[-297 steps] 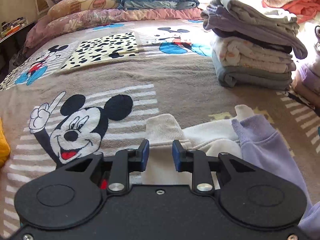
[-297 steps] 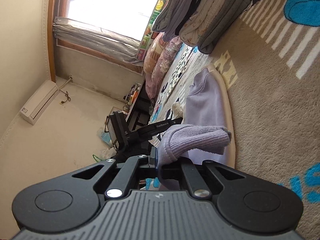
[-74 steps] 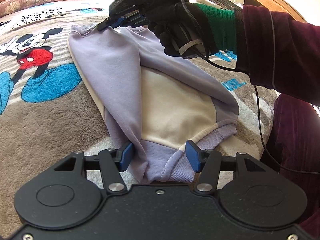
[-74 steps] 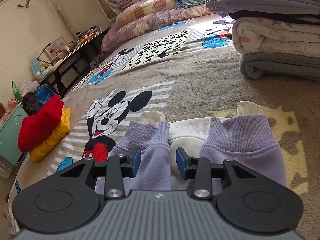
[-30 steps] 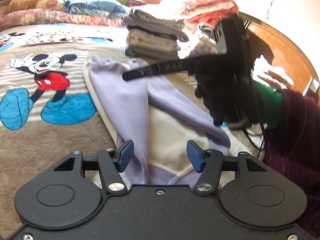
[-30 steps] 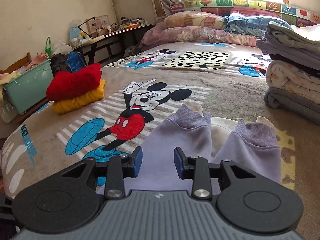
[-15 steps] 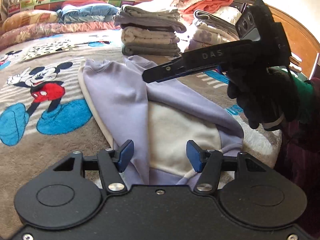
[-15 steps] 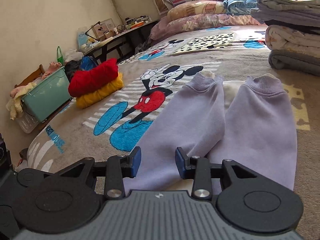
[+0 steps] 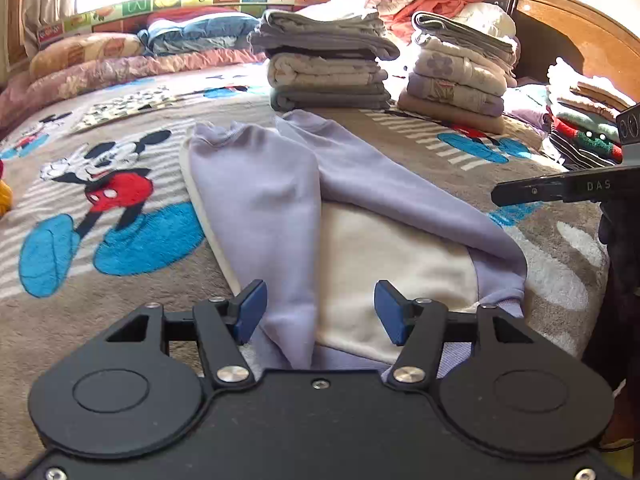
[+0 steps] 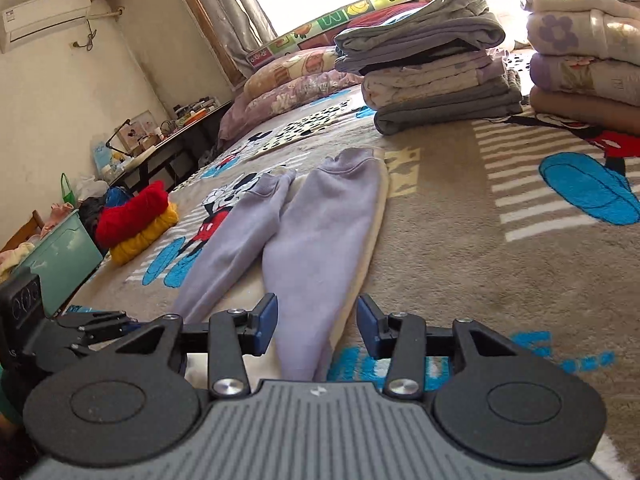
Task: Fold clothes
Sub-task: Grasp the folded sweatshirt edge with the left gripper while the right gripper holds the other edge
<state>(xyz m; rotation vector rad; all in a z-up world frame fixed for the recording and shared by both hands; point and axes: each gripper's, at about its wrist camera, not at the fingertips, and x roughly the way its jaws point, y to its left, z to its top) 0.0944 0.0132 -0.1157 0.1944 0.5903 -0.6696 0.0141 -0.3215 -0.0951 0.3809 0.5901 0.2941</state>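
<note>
A lilac and cream sweatshirt (image 9: 280, 204) lies flat on the cartoon-mouse blanket (image 9: 120, 200), both sleeves folded lengthwise over its cream body. My left gripper (image 9: 320, 312) is open just above the garment's near edge, nothing between its blue pads. The right gripper (image 9: 560, 190) shows at the right edge of the left wrist view, held by a gloved hand. In the right wrist view the sweatshirt (image 10: 312, 232) stretches away from my right gripper (image 10: 316, 324), which is open over the near end of the right sleeve.
Stacks of folded clothes (image 9: 328, 68) stand beyond the sweatshirt, with a second stack (image 9: 460, 76) to their right. A red and yellow folded pile (image 10: 136, 220) lies at the bed's left edge, a teal bin (image 10: 60, 256) beside the bed. Pillows (image 9: 100, 68) line the far end.
My right gripper has drawn back from above the sleeves to the garment's near right end and its jaws stand wider. The left gripper stays open at the near edge, and has risen a little.
</note>
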